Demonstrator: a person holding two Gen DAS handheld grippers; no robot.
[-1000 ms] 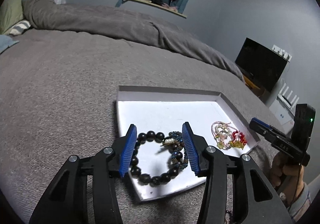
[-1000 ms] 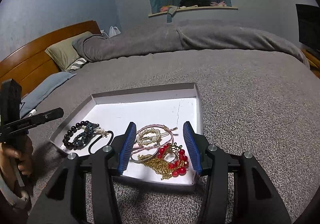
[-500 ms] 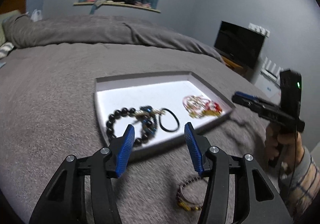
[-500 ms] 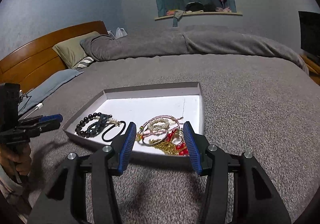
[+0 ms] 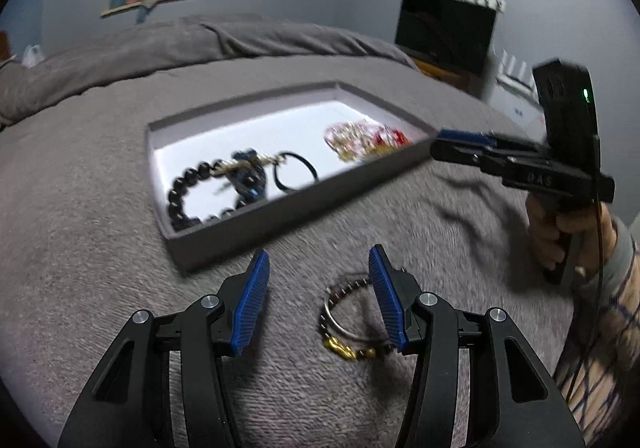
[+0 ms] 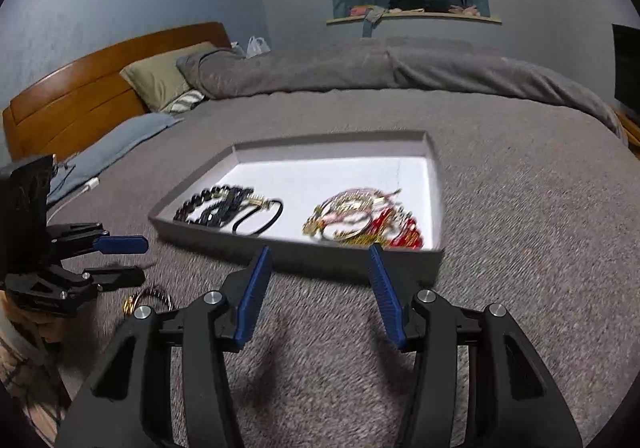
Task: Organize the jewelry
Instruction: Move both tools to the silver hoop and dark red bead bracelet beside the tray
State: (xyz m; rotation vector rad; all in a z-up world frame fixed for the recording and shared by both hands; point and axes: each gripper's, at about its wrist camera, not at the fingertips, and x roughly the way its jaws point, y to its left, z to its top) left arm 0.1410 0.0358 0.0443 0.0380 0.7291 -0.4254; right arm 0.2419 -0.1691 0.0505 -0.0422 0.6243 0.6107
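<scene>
On the wide grey textured bedspread (image 5: 100, 240) sat the shallow grey cardboard tray with a white floor (image 5: 280, 208), and near its front wall, out on the cover, lay the one piece not yet put away: a dark-beaded bracelet with a gold clasp (image 5: 348, 322).

In the tray's left part lay a black round-bead bracelet (image 5: 188, 192), a dark blue beaded piece (image 5: 248, 176) touching it and a thin black elastic hair band (image 5: 296, 172) just beside that. At the right end was a tangle of pink, gold and red jewellery (image 5: 362, 138), too blurred for us to separate.

We judged the step in hand to be the pickup of the loose bracelet. Our left gripper (image 5: 318, 298) hung above the cover with its blue-padded jaws spread wide and nothing between them. The bracelet lay just below it and off to the right, its far side running under the right-hand pad.

To do this well, we would shift the left gripper slightly right so that one short arc of beads sits between the pads, lower until the tips press lightly into the soft cover, then close on beads and cord together. The gold clasp looked smooth and likely to slip, and a pinch taken too deep could catch the fabric.

Our right gripper (image 6: 318, 294) was likewise wide open and empty, held over bare cover just in front of the tray's right end, well apart from the loose bracelet.
</scene>
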